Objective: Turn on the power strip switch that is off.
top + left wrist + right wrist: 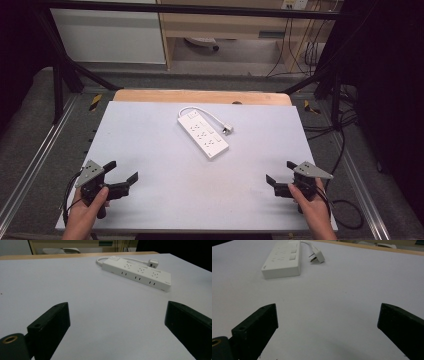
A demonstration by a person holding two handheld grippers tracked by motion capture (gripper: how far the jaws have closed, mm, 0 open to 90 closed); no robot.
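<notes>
Spread claws (121,174), distant power strip (203,133)

Power strip (203,133): white plastic, smooth, slight sheen; cord and plug (227,129) same white plastic. Table (150,150): matt pale grey top, smooth; bare wood strip along far edge. Jaws: matt black plastic. Plate on right gripper (281,173): dull grey metal.

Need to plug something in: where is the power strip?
High view: the power strip lies diagonally mid-table, toward the far edge, its plug just right of it.
</notes>
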